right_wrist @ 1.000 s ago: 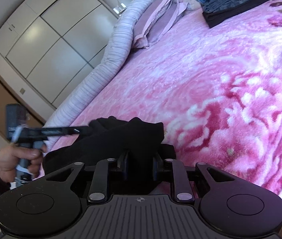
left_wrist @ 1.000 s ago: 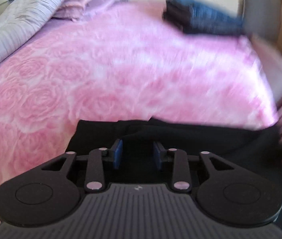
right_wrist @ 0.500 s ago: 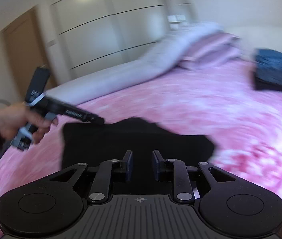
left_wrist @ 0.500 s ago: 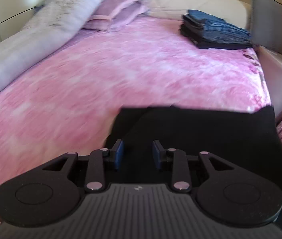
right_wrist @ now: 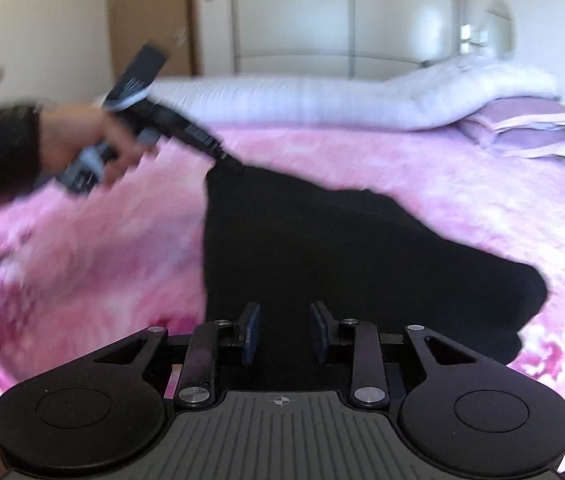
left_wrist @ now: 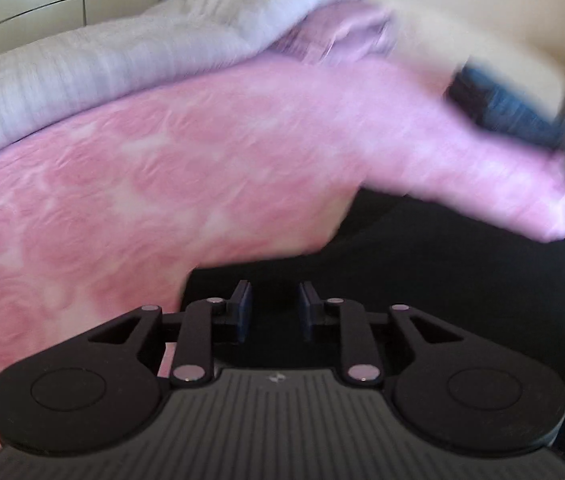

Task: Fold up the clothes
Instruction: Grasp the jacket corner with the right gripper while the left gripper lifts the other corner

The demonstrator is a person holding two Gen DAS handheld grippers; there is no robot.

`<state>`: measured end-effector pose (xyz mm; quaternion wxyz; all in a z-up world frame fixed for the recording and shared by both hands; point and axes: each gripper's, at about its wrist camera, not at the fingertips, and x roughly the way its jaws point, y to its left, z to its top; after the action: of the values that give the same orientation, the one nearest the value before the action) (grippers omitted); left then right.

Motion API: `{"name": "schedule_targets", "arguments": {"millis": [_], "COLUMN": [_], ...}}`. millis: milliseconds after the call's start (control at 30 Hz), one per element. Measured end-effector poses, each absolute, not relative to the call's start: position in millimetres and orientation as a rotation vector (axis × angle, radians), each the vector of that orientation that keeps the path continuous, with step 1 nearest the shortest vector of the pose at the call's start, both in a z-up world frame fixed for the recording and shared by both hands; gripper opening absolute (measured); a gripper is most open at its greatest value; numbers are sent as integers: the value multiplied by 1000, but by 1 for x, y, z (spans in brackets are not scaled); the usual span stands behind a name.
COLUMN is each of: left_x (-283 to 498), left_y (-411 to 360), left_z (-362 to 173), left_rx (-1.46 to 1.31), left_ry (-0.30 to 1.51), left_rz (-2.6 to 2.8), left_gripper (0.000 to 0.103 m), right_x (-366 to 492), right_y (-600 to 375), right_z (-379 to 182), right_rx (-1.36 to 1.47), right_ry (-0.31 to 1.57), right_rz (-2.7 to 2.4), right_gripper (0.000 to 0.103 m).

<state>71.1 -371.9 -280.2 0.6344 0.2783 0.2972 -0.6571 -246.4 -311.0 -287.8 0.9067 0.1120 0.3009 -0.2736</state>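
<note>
Since a second ago, the black garment [right_wrist: 322, 240] is being spread out from a bunched heap into a wide sheet over the pink bed [right_wrist: 462, 184], and both views are being rolled towards level. The right hand-held gripper [right_wrist: 285, 330] is being opened, its blue pads standing apart from each other with black cloth lying between and beneath them; a press on the cloth is not being shown. The left hand-held gripper [left_wrist: 272, 308] is being kept at the same narrow gap with dark fabric behind its pads, and whether that fabric is being pinched cannot be told from its own view.

Only in the right wrist view is the left hand [right_wrist: 94, 148] being seen, its tool's tip being met by the garment's far corner, near the bed's left edge. Only in the left wrist view is the blurred stack of folded dark clothes [left_wrist: 506, 108] being shown, at the bed's far right corner.
</note>
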Motion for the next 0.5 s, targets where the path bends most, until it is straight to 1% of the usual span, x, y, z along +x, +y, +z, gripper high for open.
{"name": "schedule_targets", "arguments": {"millis": [67, 100, 200, 367, 433, 500], "left_x": [74, 76, 75, 70, 62, 46], "left_y": [-378, -380, -381, -365, -350, -333], "left_z": [-300, -304, -304, -289, -278, -271], "left_rx": [637, 608, 606, 647, 663, 701], "left_ry": [716, 739, 732, 680, 629, 575], "left_rz": [-1505, -1500, -1491, -1468, -1467, -1496], "left_gripper": [30, 33, 33, 33, 28, 28], "right_x": [-243, -246, -245, -241, -246, -252], "right_y": [-313, -314, -318, -314, -303, -294], "right_z": [-303, -306, -307, -300, -291, -287], "right_rx": [267, 295, 314, 305, 289, 279], "right_ry": [646, 631, 644, 680, 690, 699], "right_rz": [-551, -553, -551, -568, -593, -613], "right_gripper": [31, 32, 32, 34, 34, 34]}}
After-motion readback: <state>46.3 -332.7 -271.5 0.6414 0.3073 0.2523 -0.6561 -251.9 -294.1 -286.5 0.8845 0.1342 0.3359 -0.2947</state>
